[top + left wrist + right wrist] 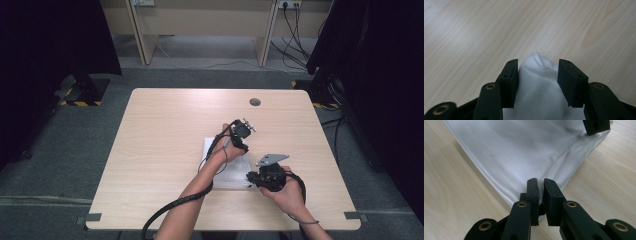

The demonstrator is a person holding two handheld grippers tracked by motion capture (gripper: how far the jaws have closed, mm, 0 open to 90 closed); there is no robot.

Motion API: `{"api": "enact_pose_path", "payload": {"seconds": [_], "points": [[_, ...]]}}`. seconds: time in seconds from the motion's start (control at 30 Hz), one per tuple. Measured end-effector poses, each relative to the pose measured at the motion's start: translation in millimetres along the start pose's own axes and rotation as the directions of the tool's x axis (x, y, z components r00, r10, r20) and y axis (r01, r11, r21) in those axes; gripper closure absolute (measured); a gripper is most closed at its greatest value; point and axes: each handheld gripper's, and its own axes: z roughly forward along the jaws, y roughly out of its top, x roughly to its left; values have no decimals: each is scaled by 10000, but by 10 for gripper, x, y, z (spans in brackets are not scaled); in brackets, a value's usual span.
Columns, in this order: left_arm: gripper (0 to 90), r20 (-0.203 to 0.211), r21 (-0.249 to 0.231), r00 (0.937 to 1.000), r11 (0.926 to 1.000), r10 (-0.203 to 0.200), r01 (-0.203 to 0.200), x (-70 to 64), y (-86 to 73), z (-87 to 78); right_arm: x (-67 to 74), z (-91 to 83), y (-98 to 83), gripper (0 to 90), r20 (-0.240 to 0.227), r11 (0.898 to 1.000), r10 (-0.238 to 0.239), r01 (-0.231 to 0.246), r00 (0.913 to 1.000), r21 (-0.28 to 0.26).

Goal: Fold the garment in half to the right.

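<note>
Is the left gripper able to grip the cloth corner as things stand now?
Probably yes. The cloth corner already lies between the jaws of the left gripper, which stand apart, and nothing blocks them from closing on it.

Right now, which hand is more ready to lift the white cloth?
Probably the right. The right tool is already pinched shut on a corner of the white cloth. The left tool has a bunched corner between its jaws, which stand apart, so it must close first.
</note>
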Motion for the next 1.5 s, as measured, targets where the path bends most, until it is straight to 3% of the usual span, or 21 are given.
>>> {"api": "enact_pose_path", "payload": {"seconds": [0.17,0.8,1.07,1.5], "points": [[500,19,8,10000,10000,-3,3,0,-2,5,-10,3,-13,795,-13,10000,18,-18,10000,-61],[422,-89,-93,9998,9998,-189,189,50,-19,-57,-47,-41,16,504,261,9978,380,-366,9989,-546],[349,-295,-314,9989,9989,-365,356,80,-36,-132,-69,-74,41,397,283,9956,452,-427,9986,-840],[256,-561,-967,9960,9933,-689,633,215,-142,-352,-156,-144,72,237,124,9887,1003,-983,9949,-1131]]}}
